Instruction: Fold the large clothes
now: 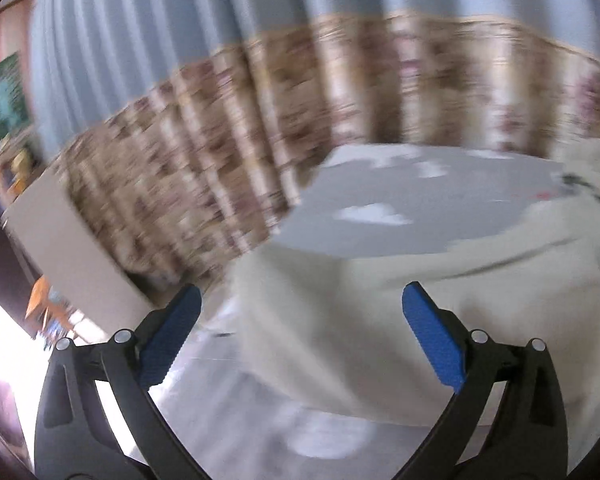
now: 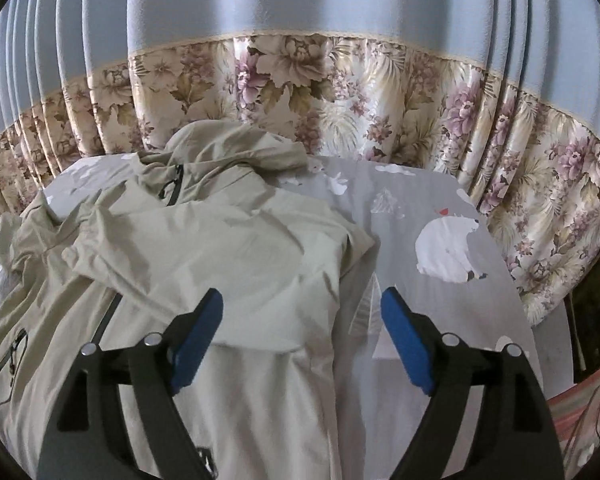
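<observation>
- Two grippers, both spread wide and empty; your right gripper (image 2: 302, 308) hovers over the beige jacket (image 2: 204, 240), which lies rumpled on the grey bedsheet (image 2: 420, 196)
- Jacket's right edge runs between your right fingers, long axis pointing away toward the floral curtain (image 2: 340, 92); right hand is nearer
- Left gripper (image 1: 302, 304) view is motion-blurred; jacket hem there is hard to make out
</observation>
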{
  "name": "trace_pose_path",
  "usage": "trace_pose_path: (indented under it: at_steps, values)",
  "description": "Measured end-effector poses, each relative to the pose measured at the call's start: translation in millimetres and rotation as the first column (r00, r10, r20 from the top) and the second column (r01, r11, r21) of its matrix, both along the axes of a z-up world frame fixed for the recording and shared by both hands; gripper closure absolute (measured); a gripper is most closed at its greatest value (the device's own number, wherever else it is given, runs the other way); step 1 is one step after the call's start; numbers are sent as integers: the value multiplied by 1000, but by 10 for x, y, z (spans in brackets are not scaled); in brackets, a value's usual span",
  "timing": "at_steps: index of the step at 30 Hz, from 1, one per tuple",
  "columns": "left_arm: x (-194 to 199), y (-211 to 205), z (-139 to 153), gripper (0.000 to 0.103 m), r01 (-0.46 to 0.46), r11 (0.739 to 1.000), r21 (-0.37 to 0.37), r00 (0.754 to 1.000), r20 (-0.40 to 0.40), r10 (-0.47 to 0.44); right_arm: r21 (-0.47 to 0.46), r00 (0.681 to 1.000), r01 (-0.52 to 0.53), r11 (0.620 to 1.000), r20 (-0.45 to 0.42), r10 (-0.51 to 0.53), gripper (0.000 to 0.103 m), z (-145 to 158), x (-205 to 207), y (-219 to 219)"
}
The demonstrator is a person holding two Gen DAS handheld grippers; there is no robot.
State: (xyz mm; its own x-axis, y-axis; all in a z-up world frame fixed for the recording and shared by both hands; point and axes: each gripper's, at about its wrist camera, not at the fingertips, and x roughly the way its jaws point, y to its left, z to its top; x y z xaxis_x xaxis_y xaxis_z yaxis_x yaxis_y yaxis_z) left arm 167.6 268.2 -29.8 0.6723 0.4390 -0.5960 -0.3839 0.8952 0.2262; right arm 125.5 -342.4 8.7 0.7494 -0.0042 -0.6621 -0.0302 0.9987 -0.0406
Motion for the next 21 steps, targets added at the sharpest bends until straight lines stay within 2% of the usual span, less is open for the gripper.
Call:
trace_pose_path:
  at_steps: [1,3,4,5,7,8,9,11,13,16,18,21]
  values:
    - [6,118,-23,5,-20,1000,-12,1000,-12,20,-4,1000,2,1000,2,-2,21,5,-29,10]
    - [58,296,-104,17,-43,997,-61,998,-42,40,4,1000,1,1000,3,-1,21,12,-50,9]
    - [111,349,-167,30,-38,994,-103,997,-64,32,12,1000,3,1000,4,-3,21,17,-57,8]
    - [165,382,-230,51,-28,990,-137,996,-90,16,16,1000,4,1000,3,-4,21,15,-67,7]
    - [269,397,-344,67,-13,980,-199,992,-125,-12,30,1000,6,1000,0,-6,21,17,-66,1]
    - [293,367,-366,77,-15,979,-203,992,-126,-11,34,1000,7,999,1,-7,21,19,-67,-2]
    - [297,341,-373,81,-12,979,-202,992,-125,-14,36,1000,6,999,4,-7,21,26,-67,-2]
    - [303,265,-290,102,-10,978,-207,994,-108,-13,37,1000,5,999,8,-6,21,33,-74,-15]
    - [284,168,-109,102,5,975,-222,997,-71,-21,41,1000,4,999,13,-5,21,46,-69,-35]
    - [285,-165,272,102,79,970,-231,996,-15,-84,45,1000,6,999,22,-7,21,61,-37,-67]
    - [302,-491,505,102,146,961,-234,989,20,-145,57,1000,0,998,27,-2,21,69,3,-79]
    - [380,-1174,793,102,273,931,-244,962,53,-268,72,999,-16,997,34,13,21,75,54,-66]
